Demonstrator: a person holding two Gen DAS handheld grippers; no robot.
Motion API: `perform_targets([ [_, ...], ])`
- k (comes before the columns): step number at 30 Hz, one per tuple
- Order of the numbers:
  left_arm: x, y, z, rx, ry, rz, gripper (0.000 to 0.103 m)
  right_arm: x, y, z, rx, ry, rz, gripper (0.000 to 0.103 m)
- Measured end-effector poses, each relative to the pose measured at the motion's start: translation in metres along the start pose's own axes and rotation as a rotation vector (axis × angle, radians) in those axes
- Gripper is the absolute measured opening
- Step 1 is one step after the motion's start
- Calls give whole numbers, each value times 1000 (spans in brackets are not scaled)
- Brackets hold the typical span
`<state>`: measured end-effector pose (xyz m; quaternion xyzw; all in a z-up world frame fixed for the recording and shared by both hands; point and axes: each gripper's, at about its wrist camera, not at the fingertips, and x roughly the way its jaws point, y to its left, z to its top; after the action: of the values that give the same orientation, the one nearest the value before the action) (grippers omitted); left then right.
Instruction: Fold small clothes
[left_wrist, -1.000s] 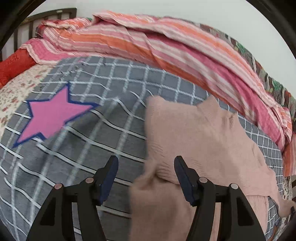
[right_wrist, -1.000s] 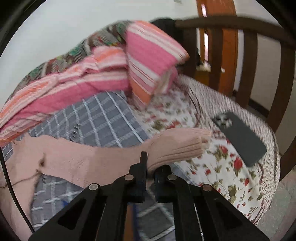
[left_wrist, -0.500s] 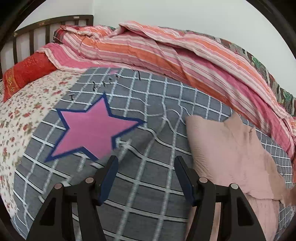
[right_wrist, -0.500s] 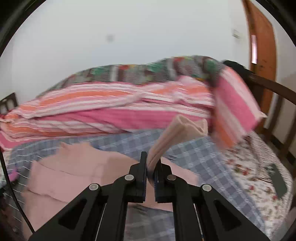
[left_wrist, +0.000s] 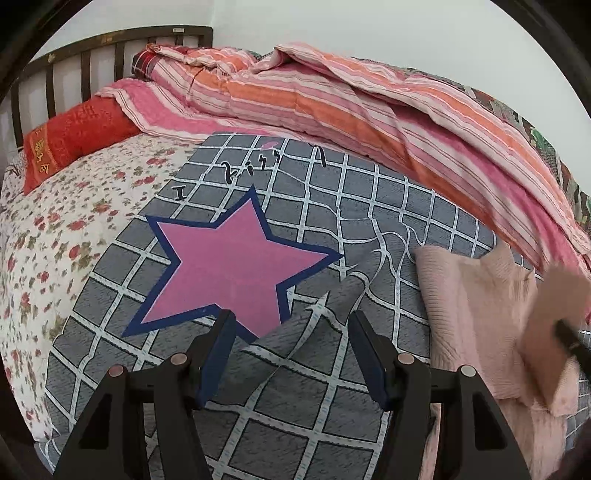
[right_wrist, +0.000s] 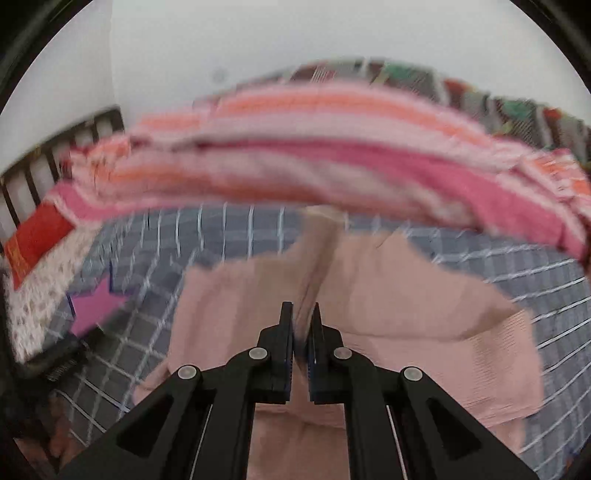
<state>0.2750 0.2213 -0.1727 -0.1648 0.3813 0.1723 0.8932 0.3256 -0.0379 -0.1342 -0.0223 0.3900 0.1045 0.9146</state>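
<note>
A small pink knit sweater (left_wrist: 472, 295) lies on the grey checked blanket (left_wrist: 332, 206), at the right of the left wrist view. My left gripper (left_wrist: 291, 350) hangs open over bare blanket near the pink star (left_wrist: 229, 266), to the left of the sweater, with nothing between its fingers. My right gripper (right_wrist: 301, 317) is shut on the sweater's sleeve (right_wrist: 319, 251), which stands up from the jaws over the sweater's body (right_wrist: 406, 306). In the left wrist view that lifted sleeve (left_wrist: 554, 314) shows blurred at the right edge with a dark fingertip (left_wrist: 570, 339) of the right gripper on it.
A striped pink and orange quilt (left_wrist: 369, 99) is heaped along the far side against the wall. A red pillow (left_wrist: 74, 136) and a dark slatted headboard (left_wrist: 92, 48) stand at the far left. A floral sheet (left_wrist: 55, 236) covers the bed left of the blanket.
My right gripper has swung the sleeve from the bed's foot end across over the sweater's body. My left gripper has drifted left, off the sweater and toward the star.
</note>
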Motion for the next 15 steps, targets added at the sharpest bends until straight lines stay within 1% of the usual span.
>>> perform_targets([
  [1,0,0,1,-7,3,-7,61,8,0,-4,9,21,23,7],
  [3,1,0,2,-23,15,-32,61,17,-4,-9,20,50,72,12],
  [4,1,-1,2,-31,20,-52,61,17,-4,-12,18,59,86,24],
  [5,1,-4,2,-31,22,-64,61,17,-5,-13,10,64,92,40],
  [6,0,-7,1,-26,22,-79,61,13,-6,-14,-5,56,89,47],
  [7,-2,-12,0,-19,19,-98,61,8,-8,-15,-14,40,81,52],
  [9,-5,-21,-1,-8,14,-139,61,-4,-17,-19,-26,-2,63,52],
  [11,-8,-31,-2,3,18,-210,61,-19,-35,-24,-15,-31,57,56],
  [14,-12,-50,-4,31,17,-320,61,-35,-70,-30,25,-65,31,58],
  [15,-14,-60,-5,52,17,-353,61,-43,-81,-35,28,-103,40,58],
])
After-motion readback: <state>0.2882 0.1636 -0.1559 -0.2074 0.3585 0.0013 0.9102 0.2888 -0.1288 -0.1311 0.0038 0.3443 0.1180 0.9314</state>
